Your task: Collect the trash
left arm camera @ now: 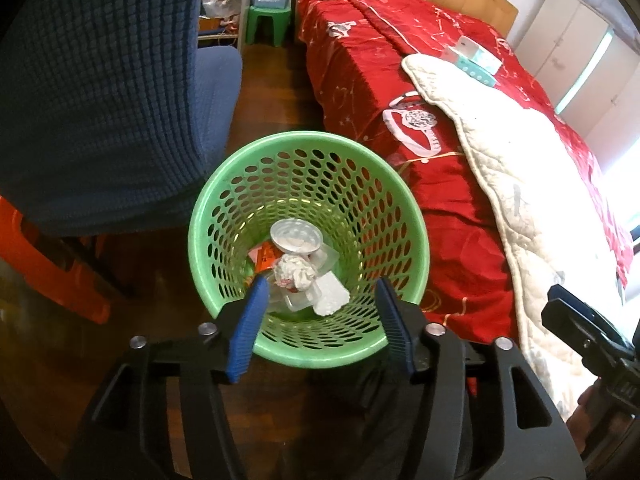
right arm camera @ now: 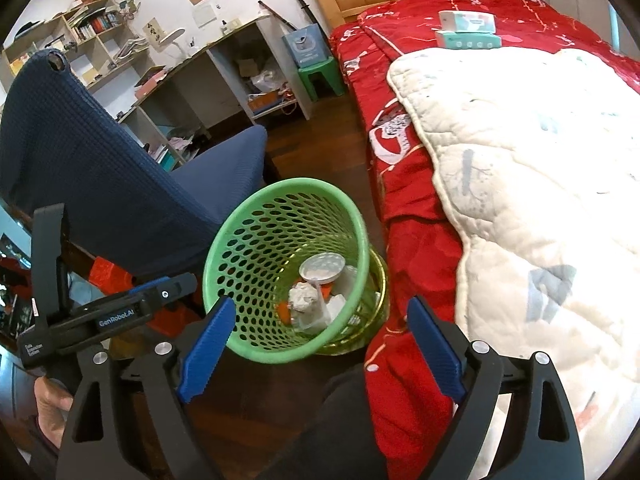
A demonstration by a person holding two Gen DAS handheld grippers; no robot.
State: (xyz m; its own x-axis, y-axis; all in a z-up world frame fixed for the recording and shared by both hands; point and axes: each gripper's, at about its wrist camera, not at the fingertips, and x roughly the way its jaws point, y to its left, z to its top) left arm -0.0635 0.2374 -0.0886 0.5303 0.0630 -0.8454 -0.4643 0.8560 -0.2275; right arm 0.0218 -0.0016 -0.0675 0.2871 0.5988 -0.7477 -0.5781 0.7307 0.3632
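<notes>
A green perforated trash basket (left arm camera: 208,216) stands on the wooden floor between a blue chair and a bed; it also shows in the right wrist view (right arm camera: 224,256). Inside lie a crumpled white paper ball (left arm camera: 298,272), a white round lid (left arm camera: 296,238), clear plastic pieces and an orange wrapper (left arm camera: 265,258). My left gripper (left arm camera: 320,292) is open and empty, right above the basket's near rim. My right gripper (right arm camera: 320,314) is open and empty, above the basket's near side, by the bed edge.
A blue fabric-covered chair (left arm camera: 100,100) stands left of the basket. A bed with a red cover (left arm camera: 380,80) and a white quilt (right arm camera: 540,160) lies on the right, with two tissue boxes (right arm camera: 468,28) on it. A green stool (left arm camera: 268,24) and desk shelves (right arm camera: 240,72) stand farther back.
</notes>
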